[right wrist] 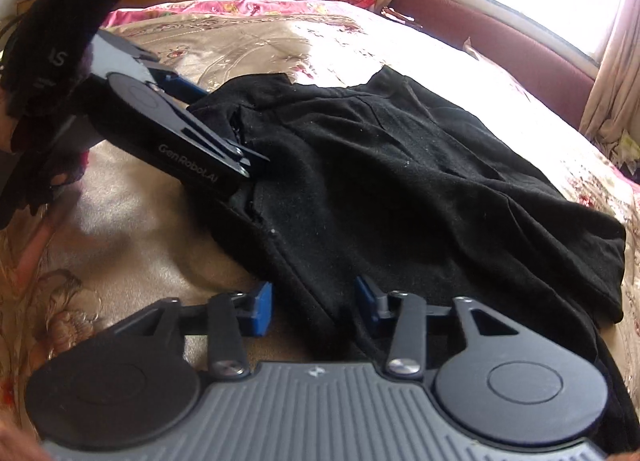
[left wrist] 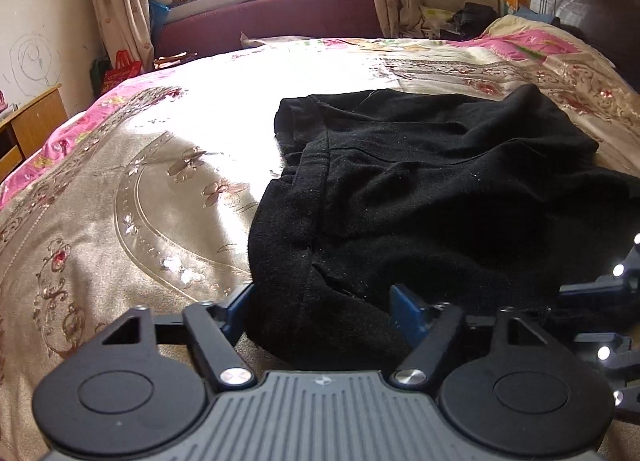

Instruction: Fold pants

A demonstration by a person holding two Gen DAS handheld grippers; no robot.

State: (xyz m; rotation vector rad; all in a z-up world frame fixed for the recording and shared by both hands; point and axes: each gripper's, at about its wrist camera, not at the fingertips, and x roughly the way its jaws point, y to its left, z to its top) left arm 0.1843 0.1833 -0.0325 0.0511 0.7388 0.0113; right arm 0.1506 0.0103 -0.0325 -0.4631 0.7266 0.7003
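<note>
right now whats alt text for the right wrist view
Black pants lie rumpled on a floral bedspread, their near edge between the open blue fingers of the right tool. The left tool reaches in from the left onto the pants' far corner.

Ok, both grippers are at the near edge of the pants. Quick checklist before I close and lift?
1. Left gripper open, fabric between its fingers: ok.
2. Right gripper open, straddling the hem: ok.
3. Black pants lying flat: not ok, bunched and wrinkled.
4. How many layers sit between each pair of fingers: cannot tell.
5. Bedspread caught between the fingers: cannot tell.
6. Grippers apart from each other: ok.
</note>
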